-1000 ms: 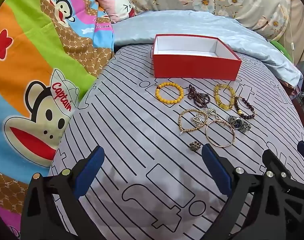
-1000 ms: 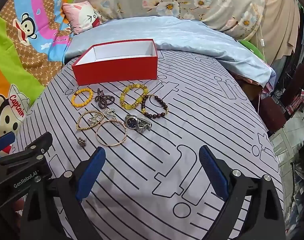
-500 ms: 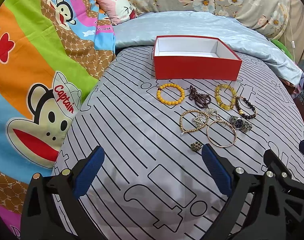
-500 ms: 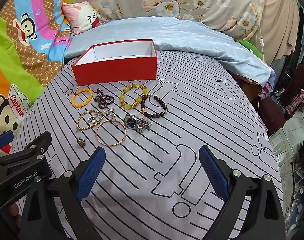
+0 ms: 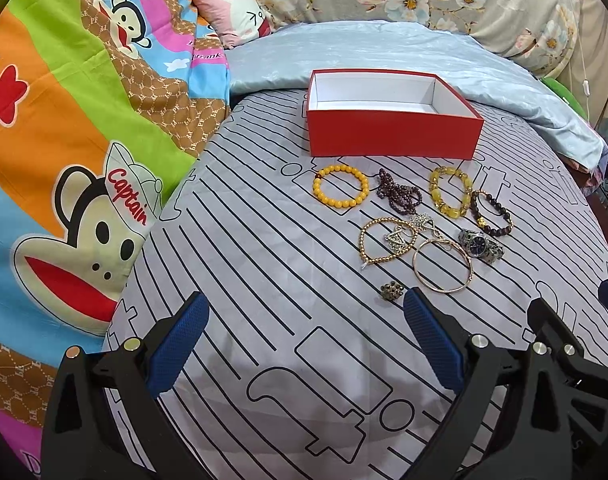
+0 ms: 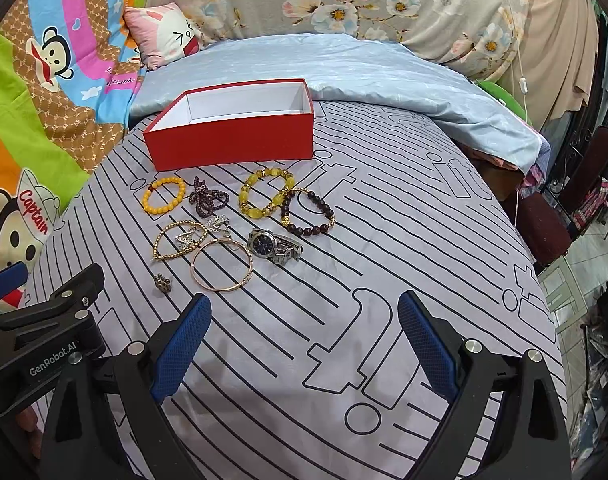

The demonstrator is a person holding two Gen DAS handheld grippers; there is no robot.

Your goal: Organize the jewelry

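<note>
Left wrist view: both hand-held grippers wide apart, empty, before beaded bracelets near red box.

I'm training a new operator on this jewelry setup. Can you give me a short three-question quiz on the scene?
1. True or false: the red box already holds jewelry.
2. Which piece lies nearest the left gripper? A) watch B) ring C) orange bracelet
3. Fill in: both the left and the right gripper are ____.

Key: 1 false, its white inside is bare. 2 B. 3 open, holding nothing.
</note>
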